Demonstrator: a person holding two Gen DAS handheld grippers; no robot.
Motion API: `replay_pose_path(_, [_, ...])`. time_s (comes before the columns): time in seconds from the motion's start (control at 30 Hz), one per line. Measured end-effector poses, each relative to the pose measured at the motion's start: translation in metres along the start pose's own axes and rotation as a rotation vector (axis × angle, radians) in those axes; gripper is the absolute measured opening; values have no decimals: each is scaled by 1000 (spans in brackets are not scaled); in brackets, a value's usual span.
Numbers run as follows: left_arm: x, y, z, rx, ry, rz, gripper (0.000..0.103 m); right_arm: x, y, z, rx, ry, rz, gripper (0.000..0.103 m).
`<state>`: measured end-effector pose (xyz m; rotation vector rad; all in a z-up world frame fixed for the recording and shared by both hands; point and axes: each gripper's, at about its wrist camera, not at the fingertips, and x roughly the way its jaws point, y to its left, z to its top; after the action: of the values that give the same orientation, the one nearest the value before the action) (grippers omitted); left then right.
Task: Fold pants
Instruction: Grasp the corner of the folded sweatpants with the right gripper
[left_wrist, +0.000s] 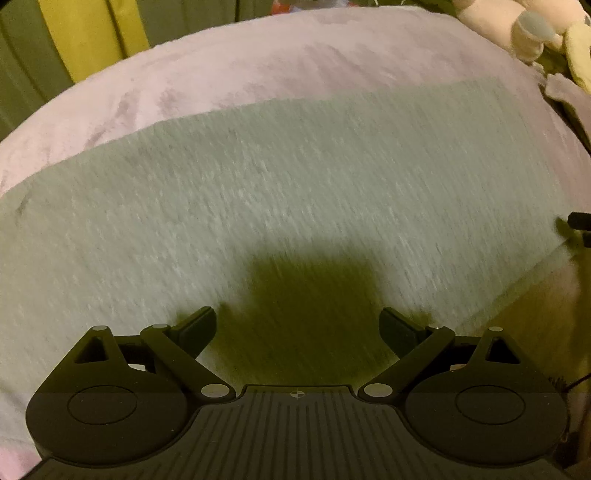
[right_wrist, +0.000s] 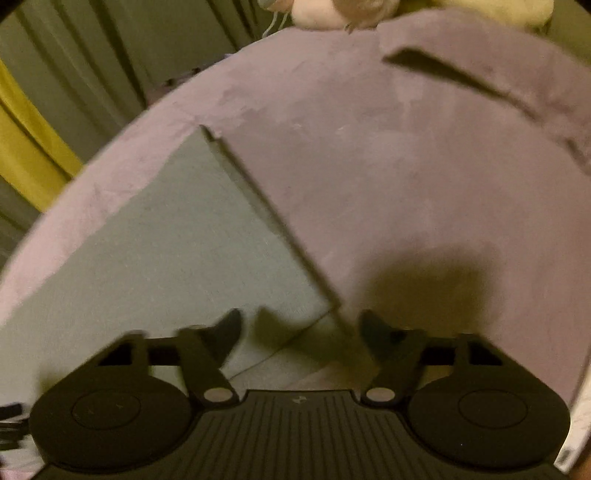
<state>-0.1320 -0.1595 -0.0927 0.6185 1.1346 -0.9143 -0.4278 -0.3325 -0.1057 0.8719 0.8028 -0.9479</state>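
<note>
Grey-green pants (left_wrist: 295, 192) lie flat on a bed with a pink blanket (left_wrist: 258, 62), already looking like one long band, legs probably stacked, though motion blur makes that hard to confirm. The long axis runs left-right across the left wrist view. In the right wrist view one end of the pants (right_wrist: 166, 251) stops in a straight edge running away from the camera, with a corner near the fingers.

Left hand-held gripper (left_wrist: 298, 326) hovers over the middle of the fabric, jaws wide, holding nothing. Right hand-held gripper (right_wrist: 300, 326) hangs at that end corner, jaws also wide and empty.

Step looks like between folds. The next move probably calls for pinching the end edge and carrying it along the length. Stuffed toys (left_wrist: 535, 26) sit at the bed's far edge.
</note>
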Motion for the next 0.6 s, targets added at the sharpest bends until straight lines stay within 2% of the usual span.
replay_pose_path(0.03, [1, 0, 0, -3, 9, 0, 98, 4, -7, 2, 11, 23, 22, 62])
replay_pose_path(0.13, [3, -3, 0, -5, 21, -12, 98, 11, -18, 4, 51, 48, -6, 58])
replay_pose_path(0.2, [1, -4, -3, 6, 21, -16, 98, 8, -22, 7, 86, 42, 13, 50])
replay_pose_path(0.23, [1, -6, -3, 11, 23, -15, 98, 5, -20, 8, 84, 33, 20, 40])
replay_pose_path(0.27, [2, -7, -4, 17, 27, -13, 98, 4, -18, 9, 76, 27, 29, 35])
replay_pose_path(0.53, [6, -18, -7, 53, 38, -21, 98, 5, -23, 19, 117, 19, 67, 35])
replay_pose_path(0.6, [9, -19, -7, 56, 56, -19, 98, 14, -17, 23, 85, 14, 48, 31])
